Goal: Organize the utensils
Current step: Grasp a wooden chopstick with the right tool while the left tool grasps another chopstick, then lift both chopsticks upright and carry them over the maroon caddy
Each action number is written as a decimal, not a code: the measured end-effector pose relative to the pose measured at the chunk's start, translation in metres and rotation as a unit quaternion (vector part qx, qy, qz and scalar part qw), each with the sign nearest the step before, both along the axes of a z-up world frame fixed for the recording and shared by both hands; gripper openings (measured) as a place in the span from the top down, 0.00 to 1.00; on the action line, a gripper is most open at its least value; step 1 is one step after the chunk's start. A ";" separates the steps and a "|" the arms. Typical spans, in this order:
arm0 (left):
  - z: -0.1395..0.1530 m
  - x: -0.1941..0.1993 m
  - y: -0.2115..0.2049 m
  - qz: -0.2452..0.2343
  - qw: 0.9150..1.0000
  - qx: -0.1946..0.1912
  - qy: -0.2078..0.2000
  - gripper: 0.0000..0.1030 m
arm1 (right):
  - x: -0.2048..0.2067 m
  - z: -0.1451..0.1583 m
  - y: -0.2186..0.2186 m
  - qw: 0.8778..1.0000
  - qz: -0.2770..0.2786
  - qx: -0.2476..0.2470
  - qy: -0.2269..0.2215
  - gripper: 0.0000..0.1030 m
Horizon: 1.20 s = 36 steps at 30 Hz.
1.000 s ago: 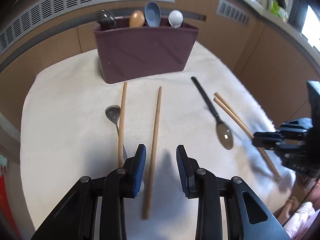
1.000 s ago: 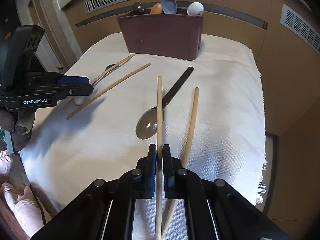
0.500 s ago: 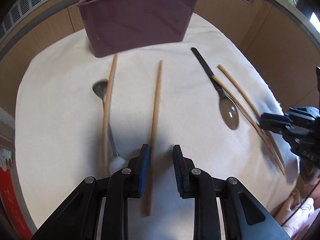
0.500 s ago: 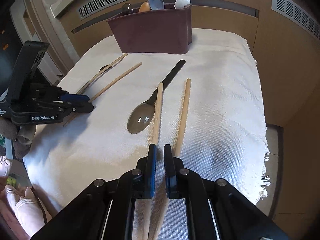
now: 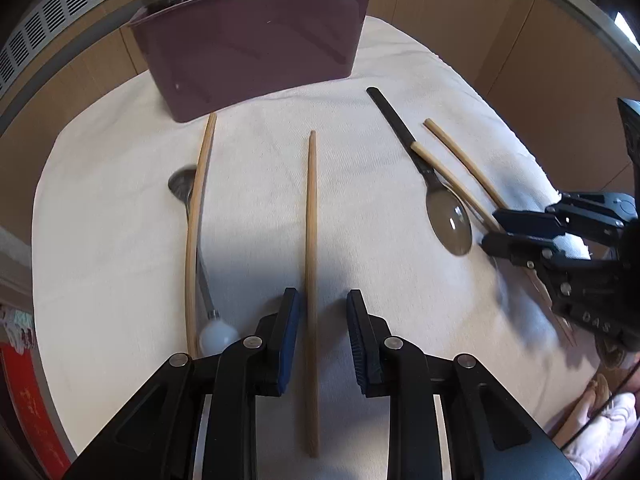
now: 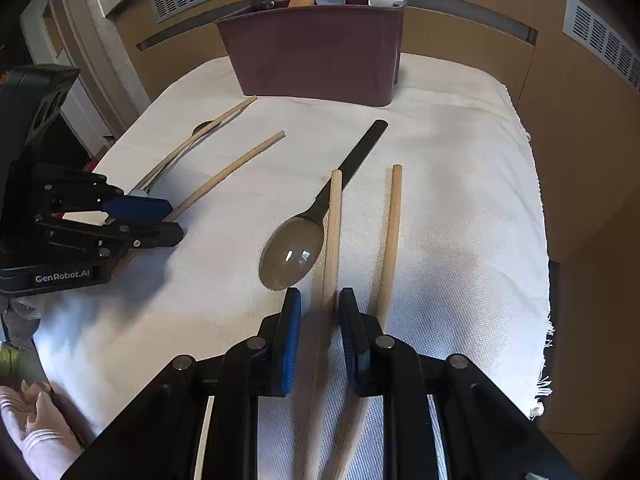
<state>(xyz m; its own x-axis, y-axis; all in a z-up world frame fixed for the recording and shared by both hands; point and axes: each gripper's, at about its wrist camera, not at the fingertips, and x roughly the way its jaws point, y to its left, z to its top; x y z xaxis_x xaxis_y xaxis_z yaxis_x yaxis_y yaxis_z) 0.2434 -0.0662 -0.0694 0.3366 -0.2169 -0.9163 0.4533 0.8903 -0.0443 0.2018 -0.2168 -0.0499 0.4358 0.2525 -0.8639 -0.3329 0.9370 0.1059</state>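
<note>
While the white-clothed bench (image 5: pixel 120 240) is spread wide below the maroon utensil caddy (image 5: pixel 256 40), the left hand-held gripper (image 5: pixel 320 312) is held parted astride one chopstick (image 5: pixel 311 240), and the right hand-held gripper (image 6: pixel 320 308) parted around another chopstick (image 6: pixel 332 232), beside the black-handled spoon (image 6: pixel 294 254).

Right tongs (image 6: pixel 319 312) parted around a wooden chopstick (image 6: pixel 333 236) beside the black spoon (image 6: pixel 316 220).

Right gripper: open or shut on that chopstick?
Open. The right gripper straddles the chopstick; a gap shows beside its left blue pad.
</note>
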 end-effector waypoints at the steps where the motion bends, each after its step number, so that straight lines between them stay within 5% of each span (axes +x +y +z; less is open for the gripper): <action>1: 0.000 0.003 -0.002 -0.003 1.000 0.000 0.003 0.75 | 0.001 0.000 0.000 1.000 0.002 0.000 0.000 0.81; 6: 0.003 0.020 -0.008 -0.023 0.999 0.021 0.015 0.77 | 0.006 -0.001 0.003 1.000 0.015 -0.005 -0.001 0.82; 11: 0.004 0.005 -0.018 -0.029 0.999 0.034 -0.026 0.95 | 0.002 0.000 0.002 1.000 0.008 0.001 -0.001 0.93; 15: 0.021 -0.014 0.009 0.024 0.996 -0.051 -0.065 0.95 | -0.008 0.012 -0.006 1.000 -0.012 0.018 -0.018 0.93; 19: 0.042 -0.036 0.035 0.081 0.983 -0.124 -0.105 0.95 | -0.020 0.031 -0.011 0.998 -0.025 0.032 -0.043 0.93; 23: 0.069 -0.055 0.056 0.096 0.971 -0.171 -0.136 0.95 | -0.033 0.058 -0.012 0.995 -0.034 0.049 -0.081 0.93; 26: 0.081 -0.055 0.056 0.090 0.969 -0.170 -0.158 0.95 | -0.036 0.073 -0.010 0.993 -0.033 0.051 -0.099 0.93; 31: 0.054 -0.029 0.037 0.057 0.990 -0.110 -0.074 0.93 | -0.030 0.068 -0.010 0.995 -0.038 0.050 -0.074 0.93; 36: 0.013 -0.001 0.018 0.037 0.998 -0.057 0.015 0.92 | -0.030 0.056 -0.015 0.996 -0.045 0.054 -0.060 0.93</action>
<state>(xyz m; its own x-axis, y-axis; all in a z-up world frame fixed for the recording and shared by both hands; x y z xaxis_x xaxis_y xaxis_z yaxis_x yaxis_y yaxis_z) 0.2424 -0.0479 -0.0561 0.3292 -0.2952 -0.8969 0.3829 0.9100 -0.1589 0.1714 -0.2317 0.0058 0.5594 0.2958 -0.7743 -0.2640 0.9491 0.1719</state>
